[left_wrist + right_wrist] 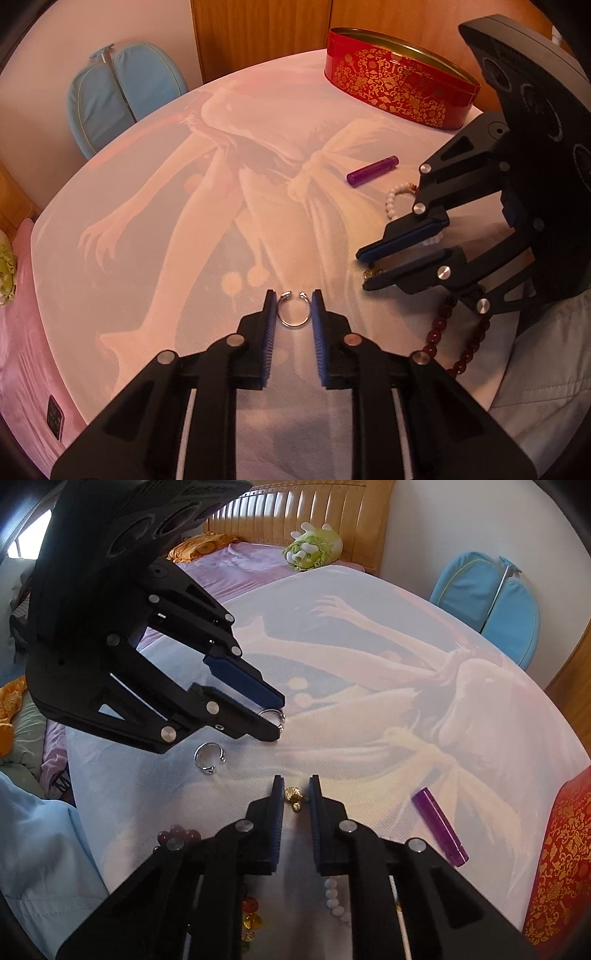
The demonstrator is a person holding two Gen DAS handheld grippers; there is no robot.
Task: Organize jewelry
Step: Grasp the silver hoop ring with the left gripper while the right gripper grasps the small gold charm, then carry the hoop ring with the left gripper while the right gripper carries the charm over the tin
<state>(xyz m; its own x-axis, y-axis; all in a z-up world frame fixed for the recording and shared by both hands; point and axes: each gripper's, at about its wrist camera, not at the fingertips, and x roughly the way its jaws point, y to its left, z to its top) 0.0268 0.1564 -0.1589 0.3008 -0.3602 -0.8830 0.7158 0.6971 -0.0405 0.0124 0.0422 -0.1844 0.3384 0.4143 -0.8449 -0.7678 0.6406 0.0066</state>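
Both tongs are down at the surface [155, 206], each spread around a small piece of jewelry without pinching it. Left tongs [294, 302] bracket a silver open-ended ring [293, 309] that lies flat on the printed cloth, a gap showing between the ring and each blue pad. Right tongs [296, 788] stand narrowly apart around a small gold ornament [294, 796]; from the right wrist view its left finger seems to be touching the piece, the other is just clear.

A second silver ring [208, 757] lies just beside the left tongs, on the cloth. Under and behind the right tongs lie a dark red bead bracelet [448, 343] and a white bead bracelet [397, 195], both partly hidden by the black linkage. A purple tube [372, 170] rests further out, near the white beads. At the far edge of the surface stands an open red tin with gold patterning [400, 92]. Beyond the surface are a blue padded chair [122, 96] and a bed with a green plush toy [312, 546].
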